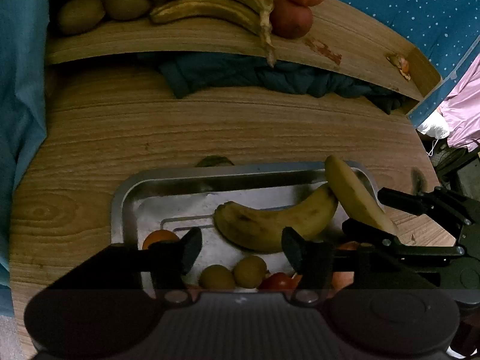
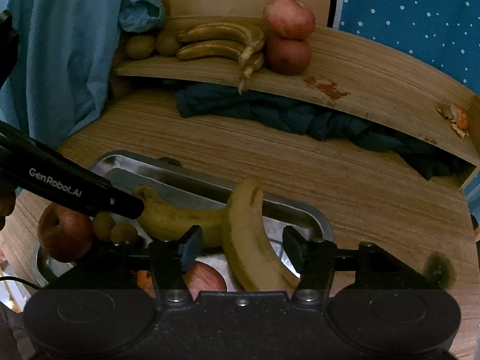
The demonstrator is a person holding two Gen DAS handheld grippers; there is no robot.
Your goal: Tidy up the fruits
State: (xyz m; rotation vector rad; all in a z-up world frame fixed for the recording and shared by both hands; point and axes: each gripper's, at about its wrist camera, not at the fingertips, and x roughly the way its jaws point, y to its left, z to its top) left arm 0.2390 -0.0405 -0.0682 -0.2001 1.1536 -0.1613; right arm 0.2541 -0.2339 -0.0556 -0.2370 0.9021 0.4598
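A metal tray (image 1: 120,210) on the wooden table holds a banana (image 1: 276,225) lying flat, two kiwis (image 1: 231,274), an orange (image 1: 160,237) and a red apple (image 2: 64,234). My left gripper (image 1: 241,250) hovers open over the tray's near part, with nothing between its fingers. A second banana (image 2: 252,240) leans tilted against the first and over the tray rim (image 2: 168,174). It stands between the fingers of my right gripper (image 2: 241,249), which looks open around it. On the raised shelf (image 2: 360,69) lie two bananas (image 2: 219,42), two kiwis (image 2: 139,46) and two stacked apples (image 2: 288,39).
A dark blue cloth (image 2: 300,117) is bunched under the shelf. Light blue fabric (image 2: 75,45) hangs at the left. Orange peel scraps (image 2: 456,118) sit at the shelf's right end. Bare wooden table (image 1: 210,126) lies between tray and shelf.
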